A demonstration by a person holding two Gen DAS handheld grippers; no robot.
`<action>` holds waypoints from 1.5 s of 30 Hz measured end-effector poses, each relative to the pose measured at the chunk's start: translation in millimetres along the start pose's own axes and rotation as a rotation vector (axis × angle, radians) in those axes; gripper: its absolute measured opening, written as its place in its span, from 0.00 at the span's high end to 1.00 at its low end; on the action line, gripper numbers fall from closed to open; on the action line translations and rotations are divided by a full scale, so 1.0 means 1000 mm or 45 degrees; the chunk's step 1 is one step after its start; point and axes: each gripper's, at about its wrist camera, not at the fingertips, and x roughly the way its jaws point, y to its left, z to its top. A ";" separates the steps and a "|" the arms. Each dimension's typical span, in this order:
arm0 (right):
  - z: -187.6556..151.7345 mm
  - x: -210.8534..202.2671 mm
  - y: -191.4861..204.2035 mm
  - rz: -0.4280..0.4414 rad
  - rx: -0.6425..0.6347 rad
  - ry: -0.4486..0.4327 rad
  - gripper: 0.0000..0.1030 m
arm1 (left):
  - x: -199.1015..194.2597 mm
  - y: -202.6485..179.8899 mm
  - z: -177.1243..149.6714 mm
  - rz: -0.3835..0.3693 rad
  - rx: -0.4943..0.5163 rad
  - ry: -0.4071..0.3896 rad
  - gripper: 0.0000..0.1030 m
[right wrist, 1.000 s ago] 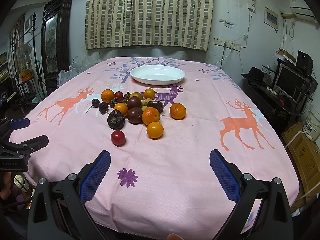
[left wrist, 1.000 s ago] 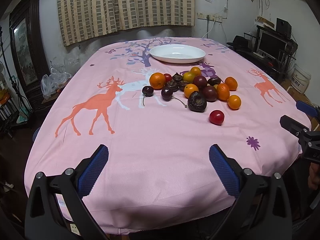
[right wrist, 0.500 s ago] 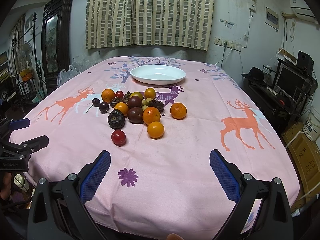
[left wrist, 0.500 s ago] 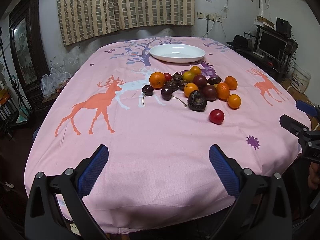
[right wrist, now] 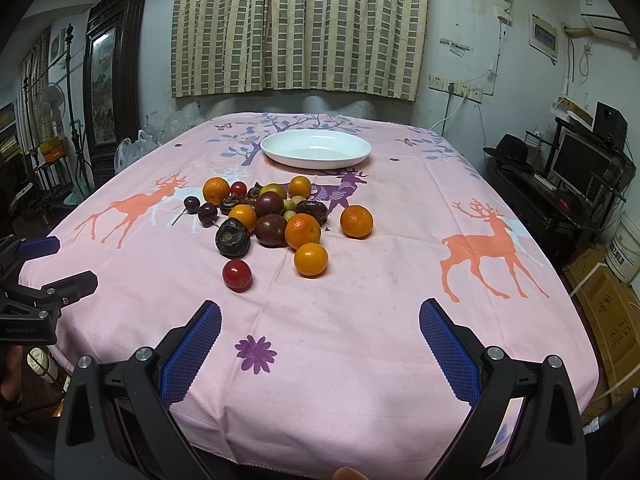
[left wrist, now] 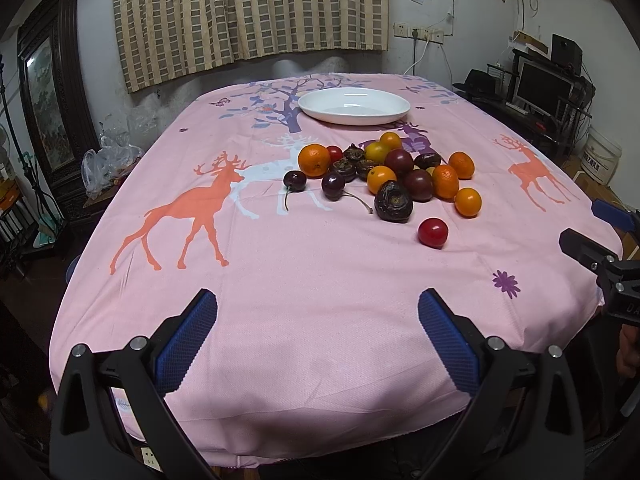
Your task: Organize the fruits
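A pile of fruit [left wrist: 394,174] lies mid-table on the pink deer tablecloth: oranges, dark plums, cherries, brown wrinkled fruits; it also shows in the right wrist view [right wrist: 272,216]. A red cherry tomato [left wrist: 433,232] [right wrist: 237,275] lies alone at the near side of the pile. An empty white plate [left wrist: 354,106] [right wrist: 316,148] stands behind the pile. My left gripper [left wrist: 318,334] is open and empty above the near table edge. My right gripper [right wrist: 320,338] is open and empty, also at the near edge, and shows at the right of the left wrist view [left wrist: 600,240].
The tablecloth [left wrist: 280,280] hangs over the table's near edge. A dark cabinet [left wrist: 48,120] and plastic bags [left wrist: 108,160] stand to the left. A desk with a monitor [right wrist: 576,160] and cardboard boxes [right wrist: 608,304] stand to the right.
Both grippers have moved slightly forward toward the fruit; the pile looks a little nearer. Nothing was picked up or moved.
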 end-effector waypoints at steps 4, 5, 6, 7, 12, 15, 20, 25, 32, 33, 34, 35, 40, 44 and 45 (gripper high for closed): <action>0.000 0.001 0.000 -0.001 0.002 0.002 0.03 | 0.000 0.000 0.000 0.000 0.001 -0.002 0.04; 0.000 0.001 0.000 -0.003 0.003 0.002 0.03 | 0.000 0.000 0.000 0.001 0.001 -0.001 0.04; -0.001 0.002 0.001 -0.004 0.003 0.002 0.03 | 0.000 0.000 0.000 0.001 0.000 0.000 0.04; -0.001 0.002 0.000 -0.003 0.003 0.001 0.03 | 0.000 0.000 0.000 0.000 0.000 0.001 0.04; 0.001 0.000 -0.001 0.000 0.000 -0.001 0.03 | 0.000 -0.001 0.000 0.000 0.001 0.001 0.04; 0.002 -0.001 -0.001 0.000 0.002 0.002 0.03 | 0.000 -0.001 0.000 0.001 0.003 0.002 0.04; 0.001 -0.001 -0.001 -0.002 0.001 0.000 0.03 | 0.001 0.000 -0.002 -0.001 0.005 0.008 0.04; 0.000 0.002 -0.003 0.002 0.007 0.012 0.03 | 0.004 0.001 -0.002 -0.003 -0.005 0.018 0.04; -0.002 0.014 -0.007 0.051 0.028 0.009 0.03 | 0.015 0.006 -0.002 -0.043 -0.011 0.035 0.04; -0.002 0.018 -0.007 0.058 0.032 0.019 0.03 | 0.018 0.006 -0.001 -0.046 -0.008 0.039 0.04; -0.002 0.025 -0.007 0.066 0.033 0.037 0.03 | 0.021 0.006 -0.001 -0.051 0.000 0.041 0.04; -0.002 0.033 -0.006 0.076 0.029 0.051 0.03 | 0.024 0.006 -0.001 -0.051 0.005 0.038 0.04; 0.006 0.070 0.008 0.151 0.005 0.115 0.18 | 0.039 0.011 0.001 -0.080 0.020 0.020 0.04; 0.014 0.102 0.030 0.273 -0.032 0.202 0.35 | 0.050 0.023 0.006 -0.110 0.003 0.010 0.05; 0.016 0.109 0.036 0.286 -0.042 0.217 0.38 | 0.053 0.025 0.007 -0.121 -0.001 0.010 0.06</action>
